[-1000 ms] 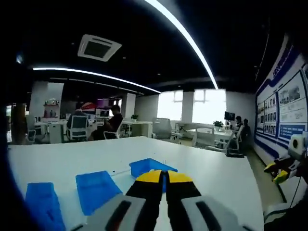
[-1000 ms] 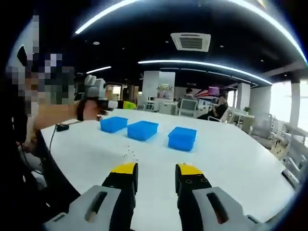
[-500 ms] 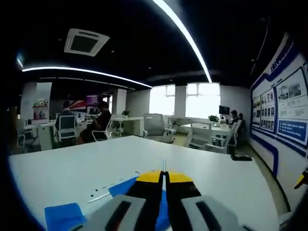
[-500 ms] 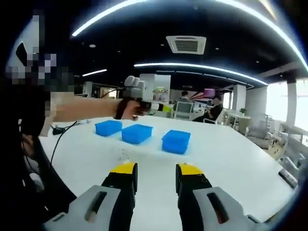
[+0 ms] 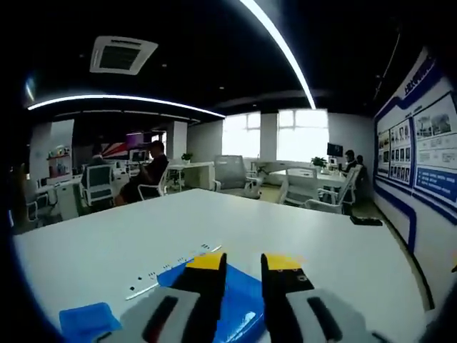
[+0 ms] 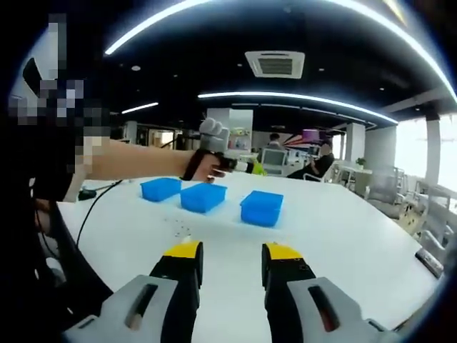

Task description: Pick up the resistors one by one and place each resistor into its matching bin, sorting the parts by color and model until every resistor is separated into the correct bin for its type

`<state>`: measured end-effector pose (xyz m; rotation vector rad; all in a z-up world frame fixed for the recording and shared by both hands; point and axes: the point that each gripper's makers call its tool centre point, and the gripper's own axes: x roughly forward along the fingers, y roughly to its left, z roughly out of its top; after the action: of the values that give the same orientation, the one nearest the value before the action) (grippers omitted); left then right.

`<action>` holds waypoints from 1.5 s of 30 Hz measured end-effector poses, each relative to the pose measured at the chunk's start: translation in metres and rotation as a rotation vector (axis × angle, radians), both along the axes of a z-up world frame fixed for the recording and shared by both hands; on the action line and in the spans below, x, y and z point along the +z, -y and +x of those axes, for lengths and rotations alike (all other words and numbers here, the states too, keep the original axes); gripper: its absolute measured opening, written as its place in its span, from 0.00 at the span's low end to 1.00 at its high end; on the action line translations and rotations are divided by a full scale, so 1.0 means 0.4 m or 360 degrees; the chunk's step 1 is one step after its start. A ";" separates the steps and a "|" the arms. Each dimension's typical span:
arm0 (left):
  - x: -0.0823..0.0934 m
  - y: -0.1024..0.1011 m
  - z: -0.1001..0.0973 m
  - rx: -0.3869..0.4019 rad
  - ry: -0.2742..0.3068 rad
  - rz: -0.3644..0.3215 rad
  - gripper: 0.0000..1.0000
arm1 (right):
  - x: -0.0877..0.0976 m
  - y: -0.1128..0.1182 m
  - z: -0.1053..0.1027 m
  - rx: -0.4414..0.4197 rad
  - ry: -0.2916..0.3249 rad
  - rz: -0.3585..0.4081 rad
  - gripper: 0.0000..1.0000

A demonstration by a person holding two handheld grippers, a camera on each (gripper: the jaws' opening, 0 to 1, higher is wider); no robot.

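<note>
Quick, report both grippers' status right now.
Left gripper: open, nothing between its jaws, above a blue bin.
Right gripper: open, empty, above the white table.

An open-plan office: beyond the left claw (image 5: 239,263), past the white table (image 5: 285,229), stand desks with swivel chairs (image 5: 96,187) and seated people, bright windows (image 5: 300,136), a ceiling air-conditioning vent (image 5: 121,55), strip lights and wall display boards (image 5: 432,153) to its right.
</note>
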<state>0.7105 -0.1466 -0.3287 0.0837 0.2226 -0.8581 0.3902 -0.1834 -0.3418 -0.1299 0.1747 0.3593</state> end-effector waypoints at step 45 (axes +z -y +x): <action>-0.189 -0.698 -0.560 0.0064 -0.0278 0.0178 0.46 | -0.107 -0.227 -0.007 0.0711 -0.0194 -0.0179 0.40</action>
<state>0.4864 0.1327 -0.4043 0.1083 0.4348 -0.8133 0.3873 -0.0925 -0.3847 -0.2594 0.2873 0.8042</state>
